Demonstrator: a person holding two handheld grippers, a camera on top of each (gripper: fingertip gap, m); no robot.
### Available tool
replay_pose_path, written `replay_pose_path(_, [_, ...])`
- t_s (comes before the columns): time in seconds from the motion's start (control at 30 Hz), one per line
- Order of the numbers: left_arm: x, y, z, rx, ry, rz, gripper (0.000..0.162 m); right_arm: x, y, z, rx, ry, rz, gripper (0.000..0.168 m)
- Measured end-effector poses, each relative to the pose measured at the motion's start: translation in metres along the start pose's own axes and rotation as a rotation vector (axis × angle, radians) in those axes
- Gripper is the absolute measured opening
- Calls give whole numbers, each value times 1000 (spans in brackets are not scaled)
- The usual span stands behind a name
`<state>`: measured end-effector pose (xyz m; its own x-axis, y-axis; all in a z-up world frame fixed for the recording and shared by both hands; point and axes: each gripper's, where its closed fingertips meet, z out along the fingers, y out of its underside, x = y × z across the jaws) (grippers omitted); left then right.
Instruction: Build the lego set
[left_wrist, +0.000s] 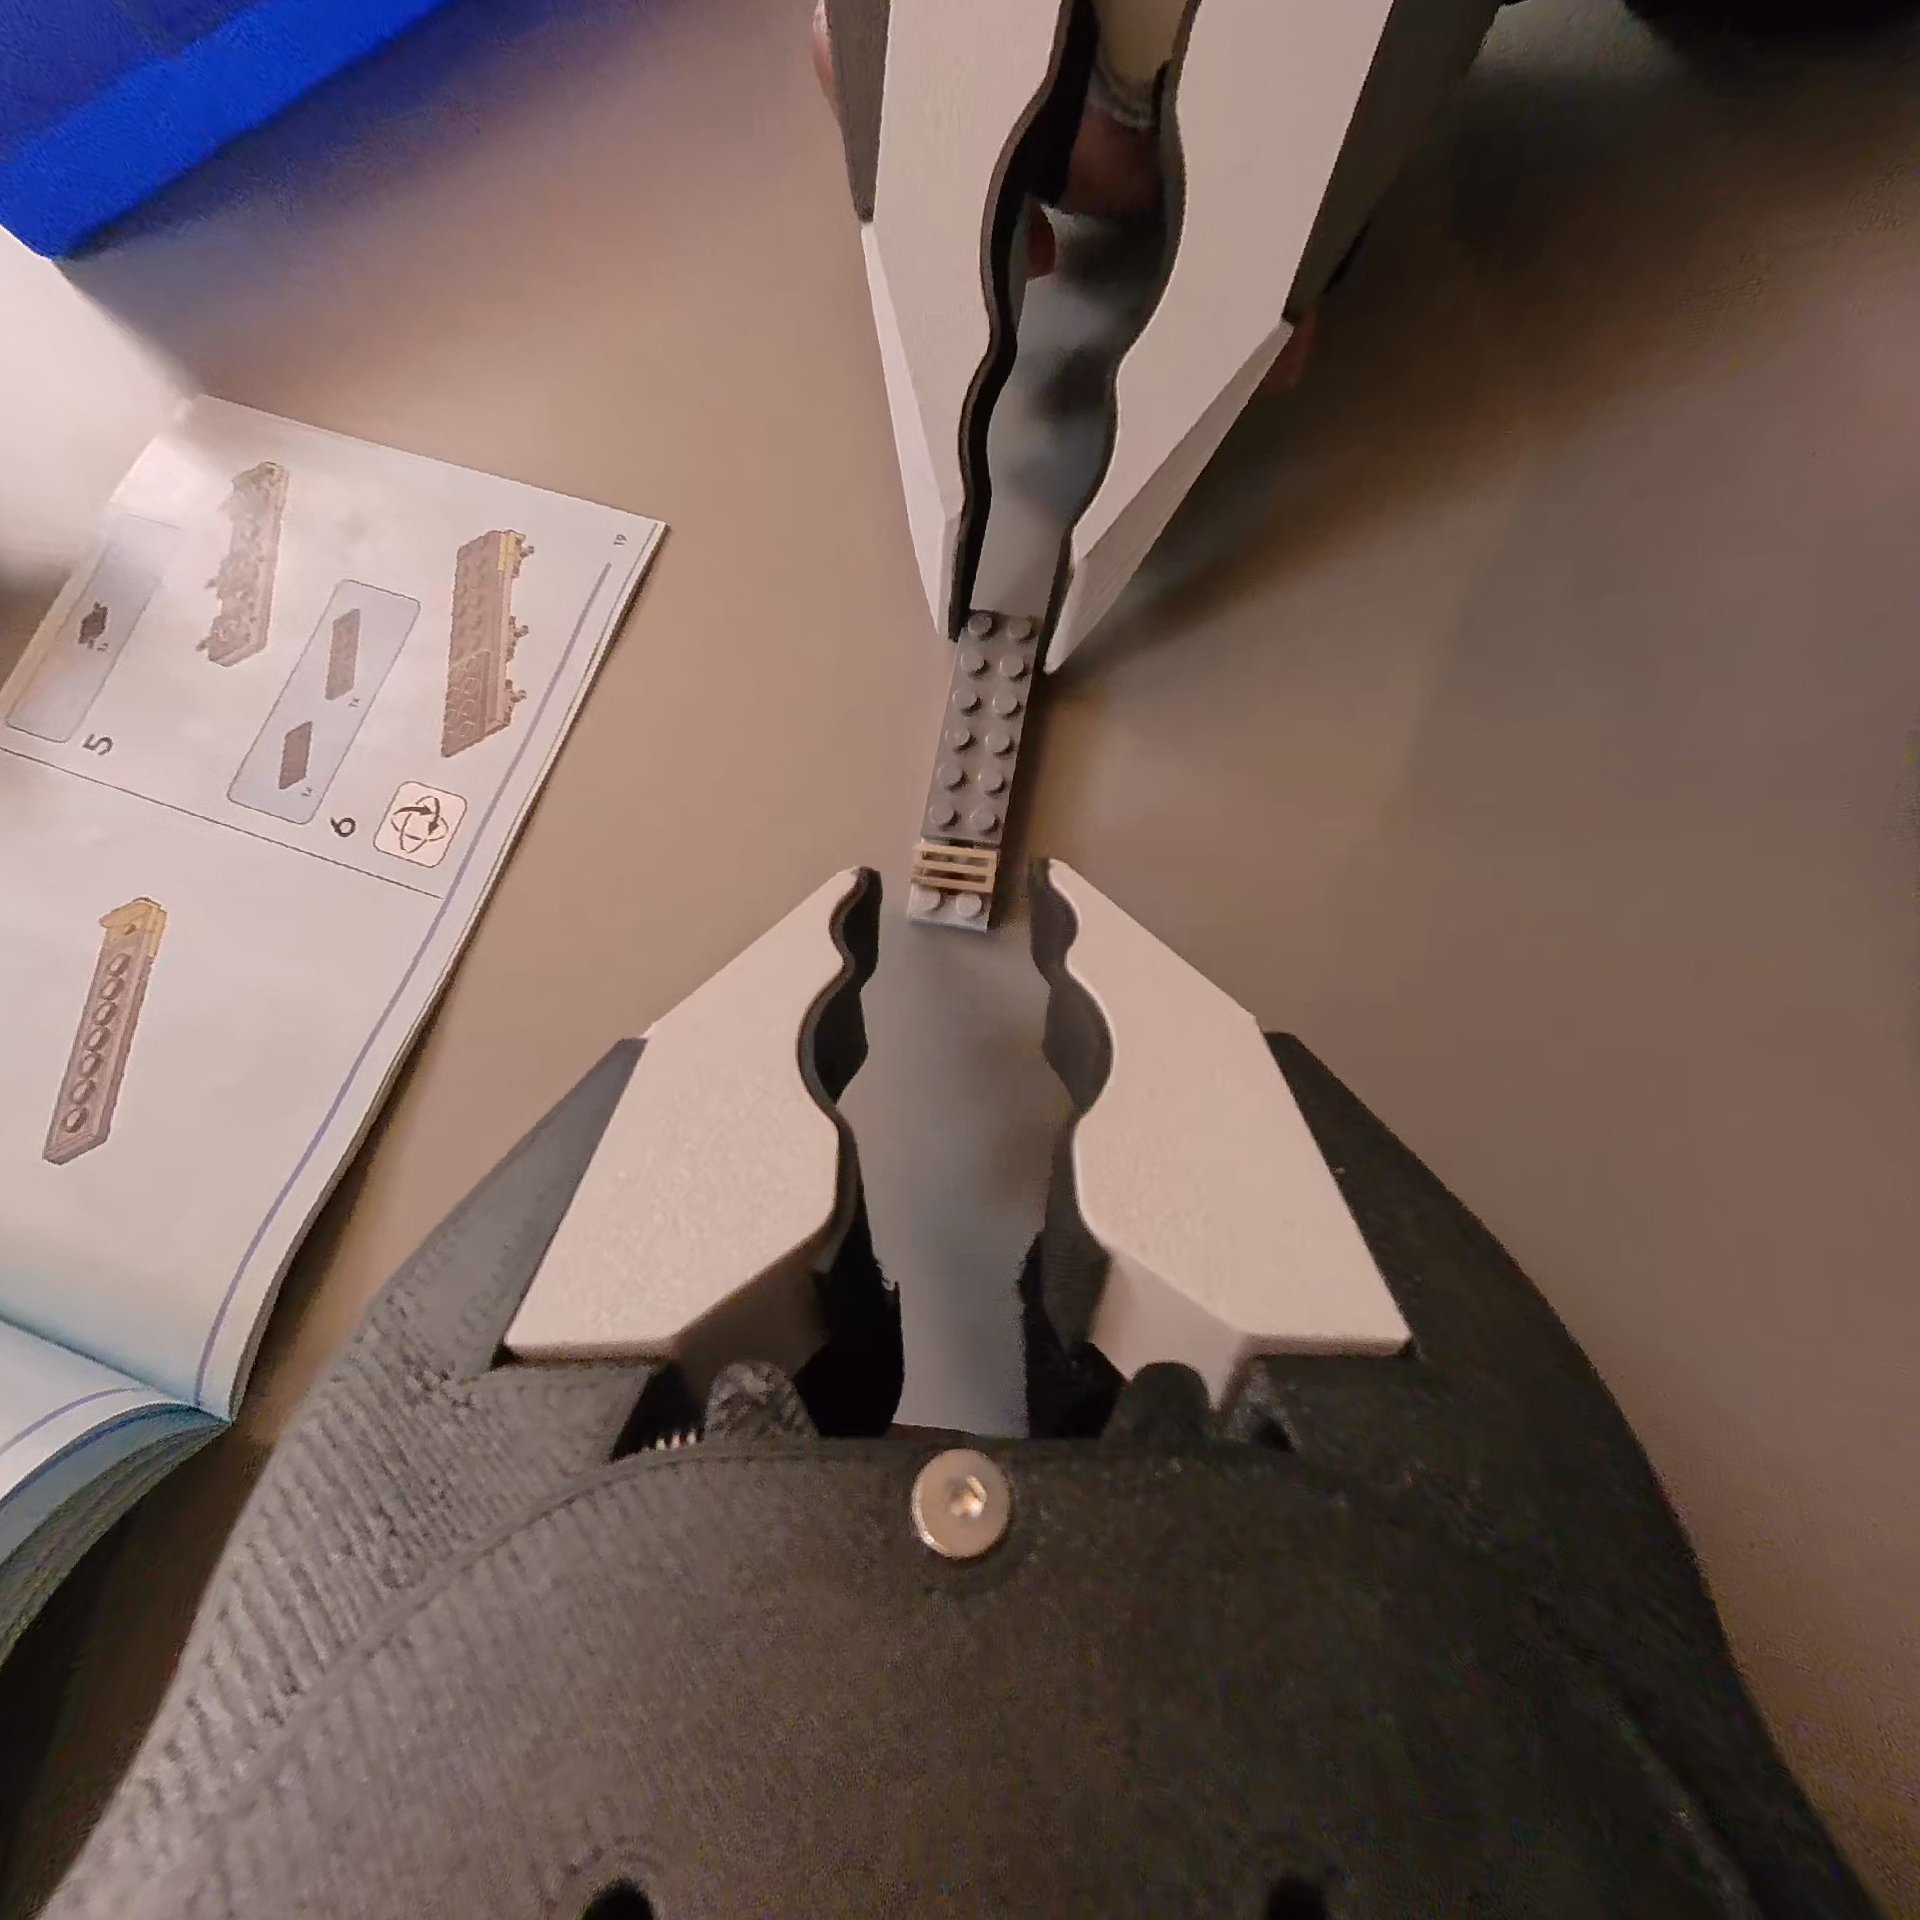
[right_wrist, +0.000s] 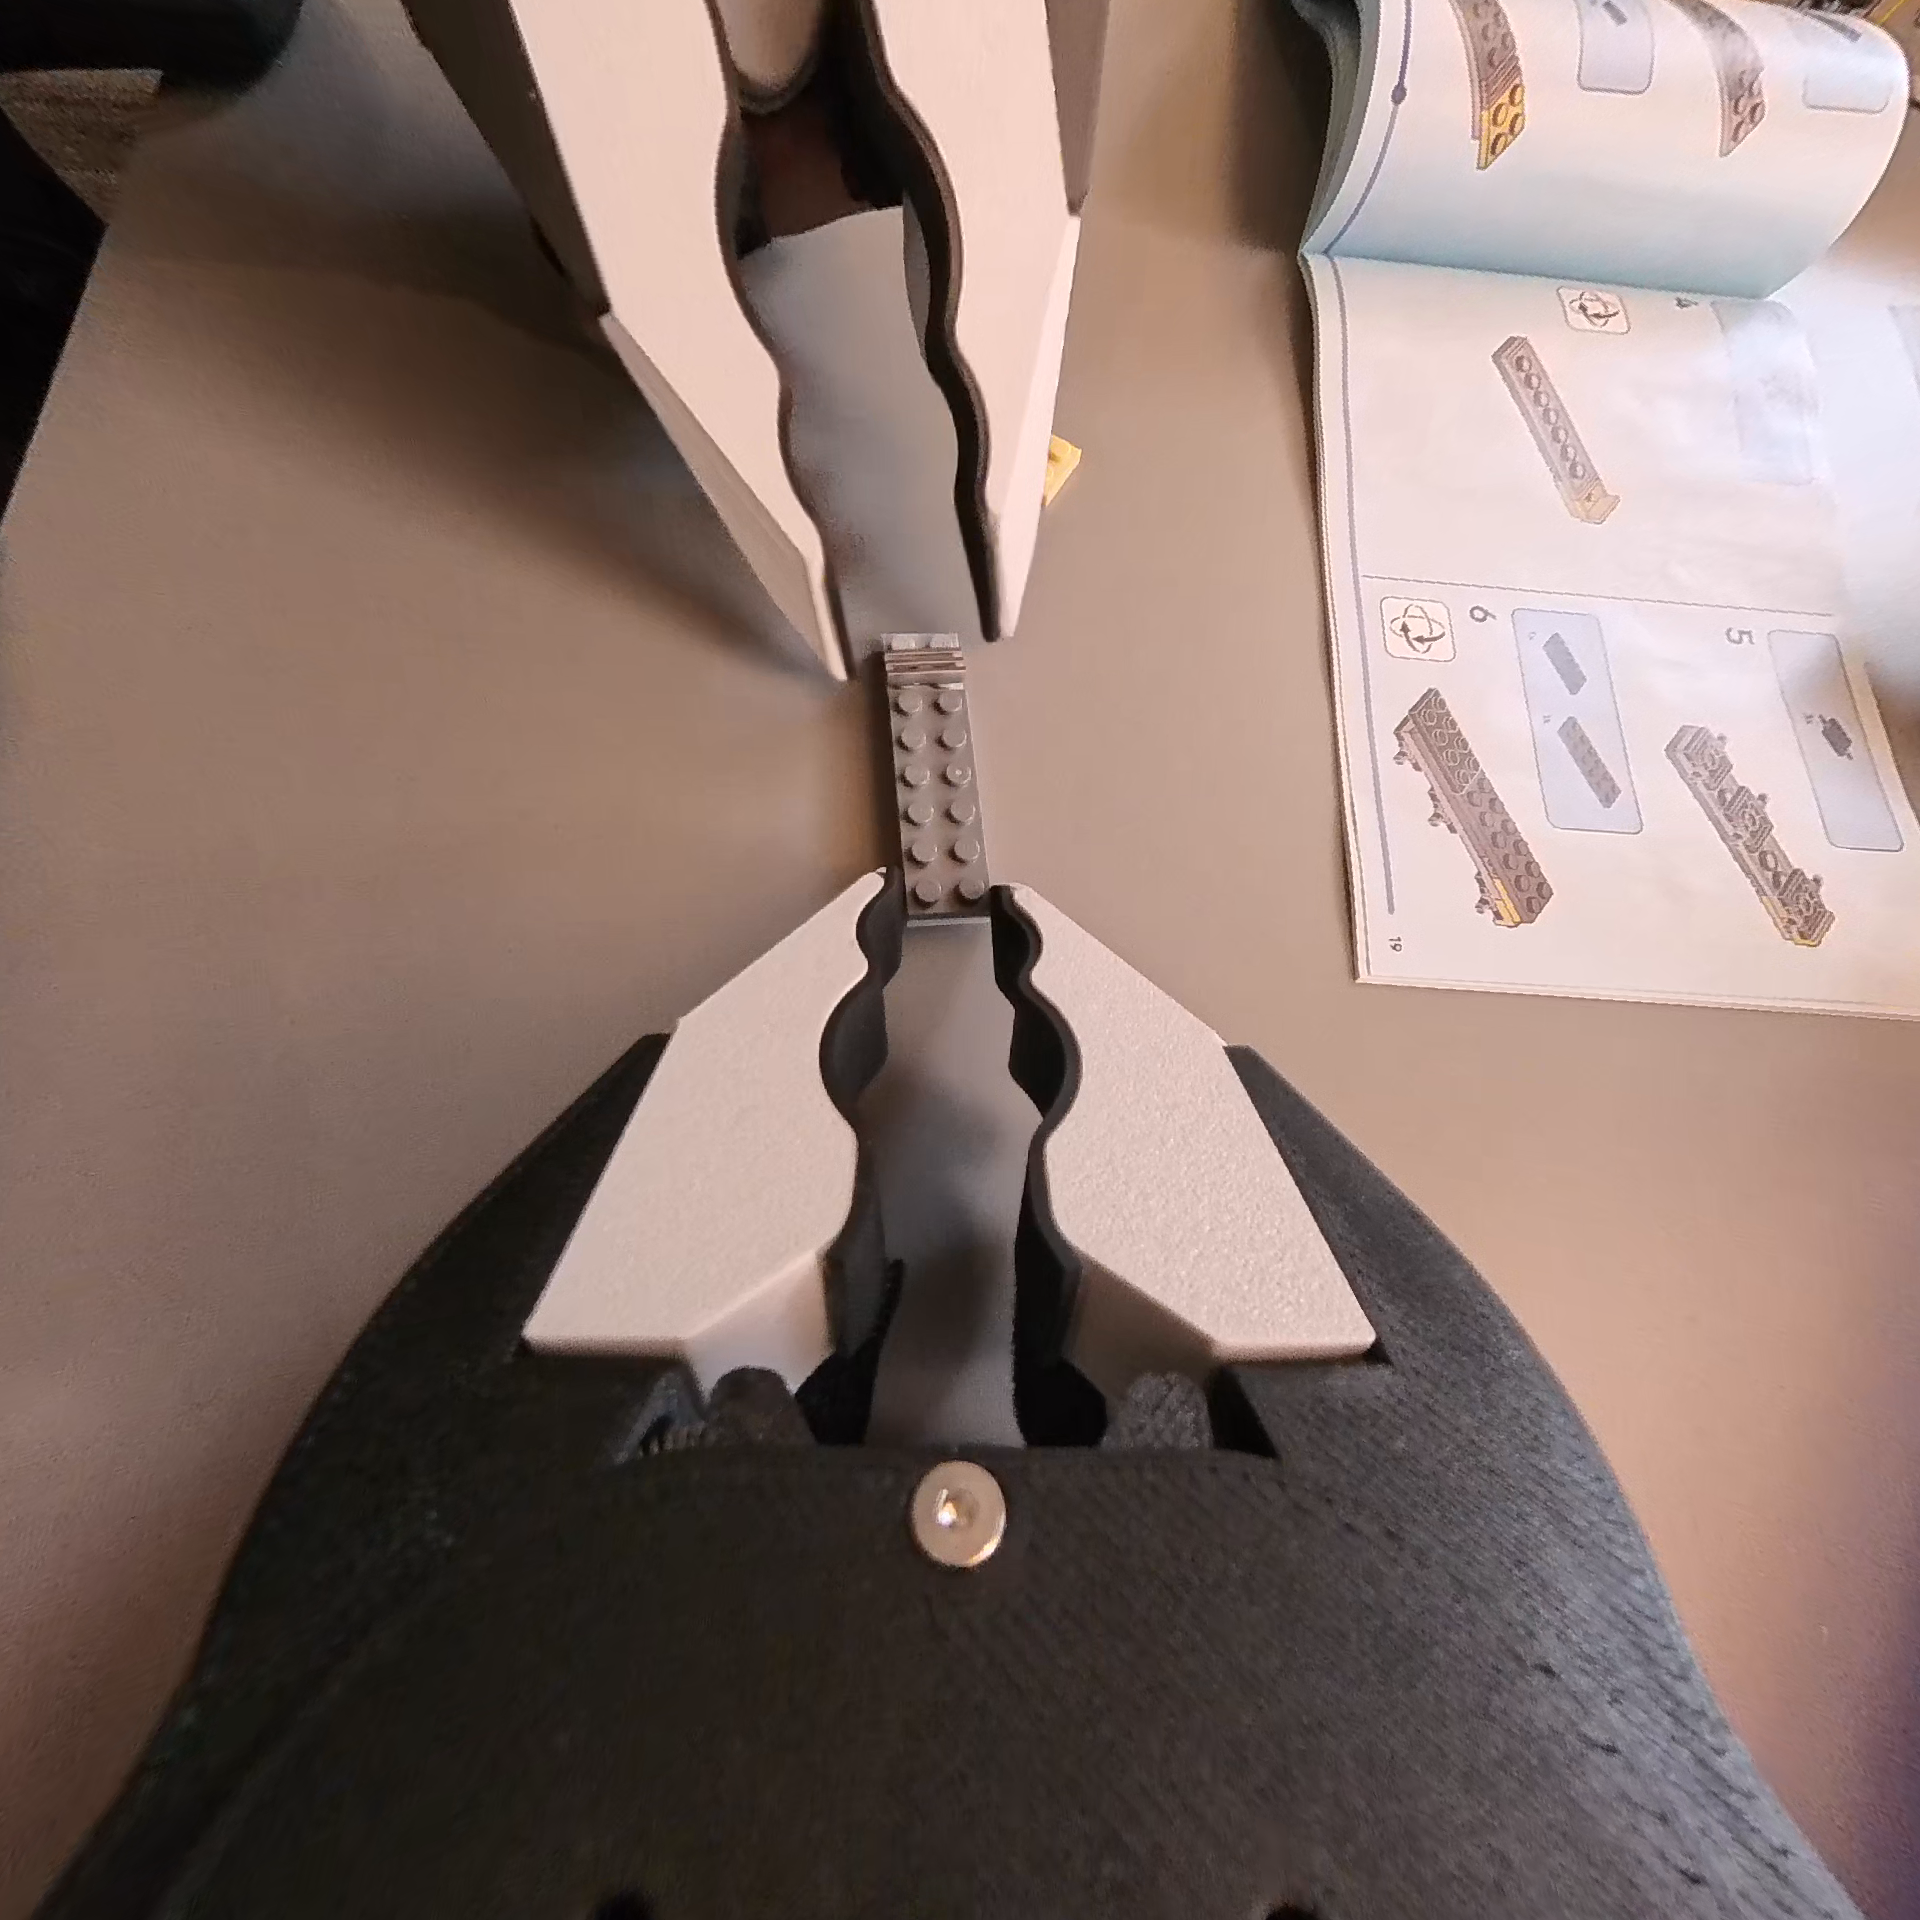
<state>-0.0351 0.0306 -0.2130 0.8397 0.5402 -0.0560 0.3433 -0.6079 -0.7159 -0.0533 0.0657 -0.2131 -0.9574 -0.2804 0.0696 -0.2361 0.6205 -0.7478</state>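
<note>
A long grey studded plate (left_wrist: 982, 727) lies stretched between my two grippers, which face each other over the tan table. A small tan grille tile (left_wrist: 953, 868) sits on the plate's end nearest my left gripper (left_wrist: 956, 881). The left jaws are open, with that end between the fingertips and a gap on each side. My right gripper (right_wrist: 943, 891) is shut on the plate's (right_wrist: 935, 790) other end. The right gripper also shows in the left wrist view (left_wrist: 1008, 634), and the left gripper shows in the right wrist view (right_wrist: 920, 649), at the grille tile (right_wrist: 920, 657).
An open instruction booklet (left_wrist: 312, 831) lies on the table (left_wrist: 1455, 727) to the left of the left gripper, and it appears at the right of the right wrist view (right_wrist: 1610, 623). A blue object (left_wrist: 156, 104) sits at the far left. A small yellow piece (right_wrist: 1062, 468) lies beside the left gripper. The left gripper's tips are roughly 5 centimeters from the right gripper's.
</note>
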Motion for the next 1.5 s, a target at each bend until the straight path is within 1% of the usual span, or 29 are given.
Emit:
replay_pose_path(0.17, [1,3,4,-13,2,17,28,0,-1,-1,9,-2,2,17])
replay_pose_path(0.33, [2,1,7,-10,8,34,23,1,-2,-2,23,-3,10,17])
replay_pose_path(0.4, [1,1,7,-11,0,41,18,1,-2,-2,20,-4,7,17])
replay_pose_path(0.67, [1,-1,6,-22,-5,66,17,0,-2,-2,23,-2,-4,18])
replay_pose_path(0.7, [1,-2,6,-16,-6,67,17,0,-3,-3,27,-2,-3,19])
replay_pose_path(0.8, [0,-6,4,6,-6,61,17,-1,-4,-4,37,-9,0,28])
replay_pose_path(0.97, [0,-6,5,-4,-5,78,17,-1,-5,-4,43,-18,13,37])
replay_pose_path(1.13, [1,-12,3,-4,-8,122,17,-4,1,3,-22,-27,-18,41])
replay_pose_path(1.2, [2,-13,2,-13,-11,147,16,-5,0,4,-22,-17,-34,39])
replay_pose_path(1.27, [3,-14,1,-24,-10,165,17,-5,0,3,-18,-13,-43,33])
replay_pose_path(1.5, [8,-18,2,-23,6,171,16,-8,-1,3,-15,-6,-79,19])
